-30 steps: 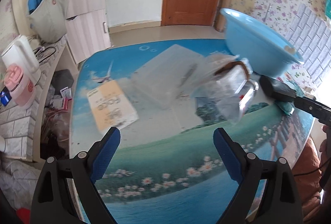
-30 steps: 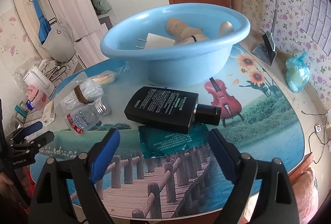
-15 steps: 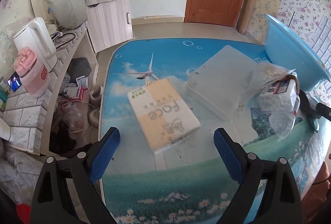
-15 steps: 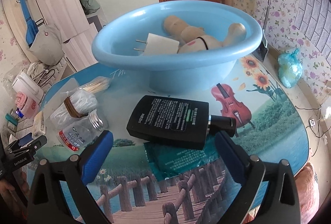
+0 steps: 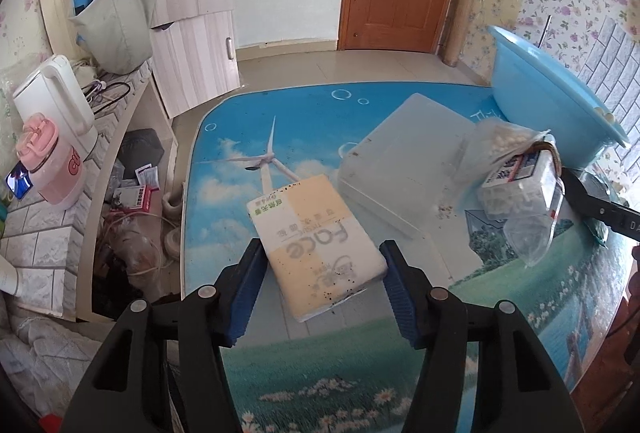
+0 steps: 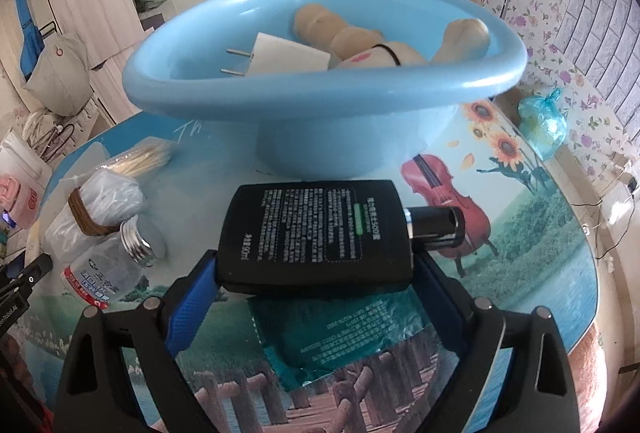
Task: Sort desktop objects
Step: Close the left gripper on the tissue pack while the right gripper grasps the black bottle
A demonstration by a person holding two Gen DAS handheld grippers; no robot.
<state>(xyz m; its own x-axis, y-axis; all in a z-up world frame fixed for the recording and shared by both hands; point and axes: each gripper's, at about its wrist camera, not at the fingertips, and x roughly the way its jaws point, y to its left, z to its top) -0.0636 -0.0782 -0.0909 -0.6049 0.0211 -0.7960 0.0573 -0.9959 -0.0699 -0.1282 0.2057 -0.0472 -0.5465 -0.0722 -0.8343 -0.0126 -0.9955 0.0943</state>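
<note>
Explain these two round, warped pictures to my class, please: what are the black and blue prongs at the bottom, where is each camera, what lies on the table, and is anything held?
There is no robot here: a person carries a two-finger gripper in each hand, with a wide-angle camera on each looking along its fingers.

The left camera shows the left gripper closing around a pack of face tissues lying on the picture-printed table. Beside it lie a clear plastic box and a bagged packet.

The right camera shows the right gripper closing around a flat black bottle resting partly on a green sachet. Whether its pads touch yet is unclear. Behind stands a blue basin holding a white plug. Nothing is lifted yet.
</note>
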